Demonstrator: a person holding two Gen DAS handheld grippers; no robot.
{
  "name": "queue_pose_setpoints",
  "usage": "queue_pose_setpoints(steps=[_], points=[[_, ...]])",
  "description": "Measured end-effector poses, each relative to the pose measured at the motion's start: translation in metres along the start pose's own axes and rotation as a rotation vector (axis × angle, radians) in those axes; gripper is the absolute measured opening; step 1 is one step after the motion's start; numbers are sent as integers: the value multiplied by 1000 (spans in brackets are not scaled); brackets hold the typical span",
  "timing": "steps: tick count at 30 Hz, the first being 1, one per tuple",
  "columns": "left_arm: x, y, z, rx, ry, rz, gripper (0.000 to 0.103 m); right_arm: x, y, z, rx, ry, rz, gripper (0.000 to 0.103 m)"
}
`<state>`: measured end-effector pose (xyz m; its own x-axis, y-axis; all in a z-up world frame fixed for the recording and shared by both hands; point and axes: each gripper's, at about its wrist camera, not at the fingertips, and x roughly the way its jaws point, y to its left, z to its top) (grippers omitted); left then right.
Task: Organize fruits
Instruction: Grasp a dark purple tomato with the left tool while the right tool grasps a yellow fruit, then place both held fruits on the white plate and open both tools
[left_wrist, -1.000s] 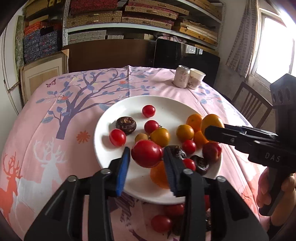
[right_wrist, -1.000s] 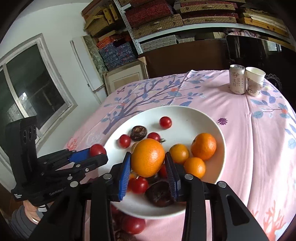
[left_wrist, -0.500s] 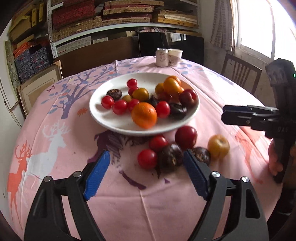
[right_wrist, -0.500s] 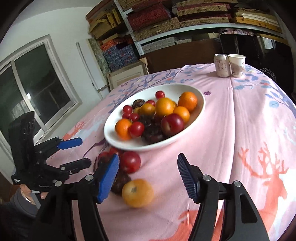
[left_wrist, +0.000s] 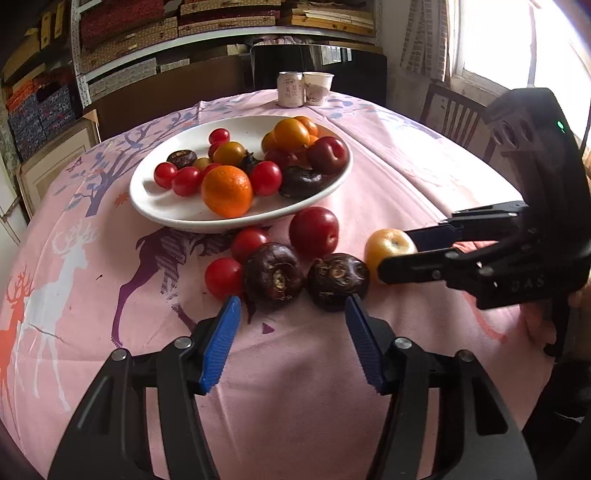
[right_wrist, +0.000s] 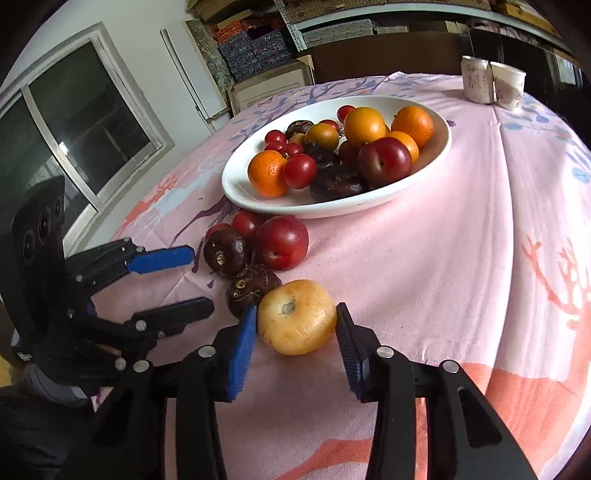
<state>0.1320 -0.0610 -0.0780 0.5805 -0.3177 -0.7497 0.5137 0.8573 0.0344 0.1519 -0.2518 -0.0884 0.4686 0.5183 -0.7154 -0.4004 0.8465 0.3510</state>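
Looking along the left gripper (left_wrist: 293, 339), the left wrist view shows its blue-padded jaws closing with nothing pressed between them; two dark brown, rough-skinned round fruits (left_wrist: 273, 275) lie on the pink printed tablecloth (left_wrist: 388, 177) just ahead of the fingertips. Two small red tomatoes (left_wrist: 223, 277) and a large red plum (left_wrist: 314, 230) sit beside them. The shallow white ceramic plate (left_wrist: 166, 210) behind holds oranges, tomatoes and dark fruits.

In the right wrist view, the right gripper (right_wrist: 295, 328) straddles a pale yellow, flattened round fruit (right_wrist: 297, 317) resting on the tablecloth. Its jaws are closing; the pads appear to stand just clear of the skin, though contact cannot be ruled out. A silver drinks can (right_wrist: 476, 79) and white paper cup (right_wrist: 509, 85) stand beyond the plate.
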Motion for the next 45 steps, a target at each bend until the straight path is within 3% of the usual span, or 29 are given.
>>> queue_pose_setpoints(steps=[5, 12, 15, 17, 28, 34, 40, 45], points=[[7, -25, 4, 47, 15, -19, 48, -18, -13, -2, 67, -100, 30, 43], [40, -23, 23, -7, 119, -83, 48, -25, -11, -3, 60, -132, 41, 43], [44, -23, 27, -11, 111, -83, 48, -27, -14, -2, 65, -141, 53, 44], [45, -24, 27, -6, 110, -71, 42, -29, -14, -2, 65, -145, 59, 44], [10, -10, 17, -89, -12, -98, 41, -39, -11, -5, 49, -188, 77, 43], [-16, 21, 22, -143, -62, -87, 41, -41, -14, -1, 79, -193, 67, 43], [-19, 63, 64, -179, -110, 2, 41, -41, -3, 43, 57, -194, 7, 44], [11, 92, 102, -221, -80, 27, 41, -24, 0, 99, 59, -213, -42, 44]])
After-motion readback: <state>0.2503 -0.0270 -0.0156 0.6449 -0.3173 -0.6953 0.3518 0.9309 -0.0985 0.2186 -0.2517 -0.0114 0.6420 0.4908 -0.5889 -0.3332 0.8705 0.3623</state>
